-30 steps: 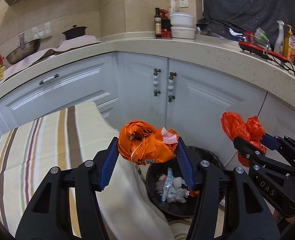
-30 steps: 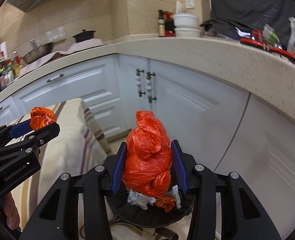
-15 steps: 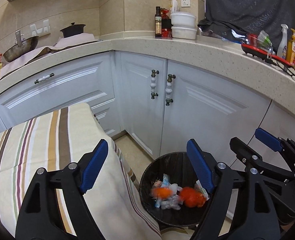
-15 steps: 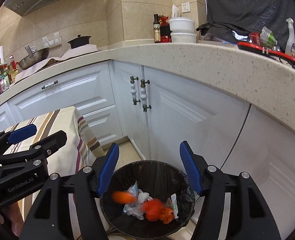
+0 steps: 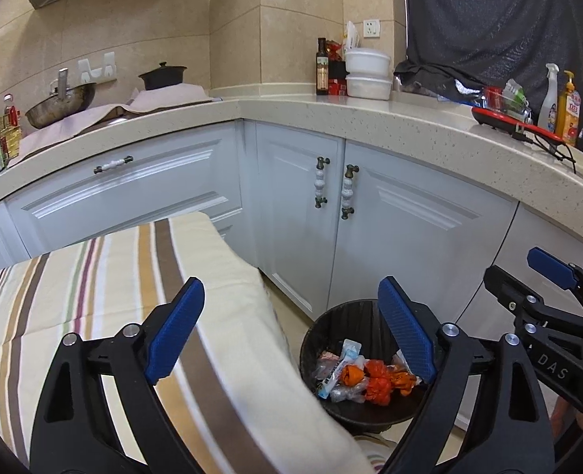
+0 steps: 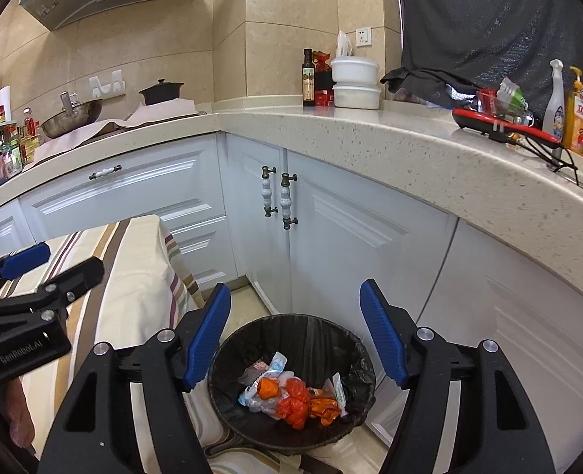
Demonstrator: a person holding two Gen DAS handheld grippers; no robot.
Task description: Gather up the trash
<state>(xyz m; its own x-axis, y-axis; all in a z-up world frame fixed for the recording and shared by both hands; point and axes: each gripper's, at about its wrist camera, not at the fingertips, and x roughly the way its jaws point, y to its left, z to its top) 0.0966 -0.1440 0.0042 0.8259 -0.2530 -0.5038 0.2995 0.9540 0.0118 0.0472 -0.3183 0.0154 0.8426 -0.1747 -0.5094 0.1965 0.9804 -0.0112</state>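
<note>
A round black trash bin stands on the floor by the white cabinets. Inside lie orange crumpled bags among white and clear wrappers. My left gripper is open and empty, above the table edge and the bin. My right gripper is open and empty, directly above the bin. Each gripper also shows in the other's view, the right at the right edge, the left at the left edge.
A table with a striped cloth stands left of the bin. White cabinet doors and a speckled counter curve behind. Bottles, bowls, a wok and a red rack sit on the counter.
Both grippers opened and dropped their orange bags into the bin, where they now lie. Both grippers have risen and pulled back a little.
</note>
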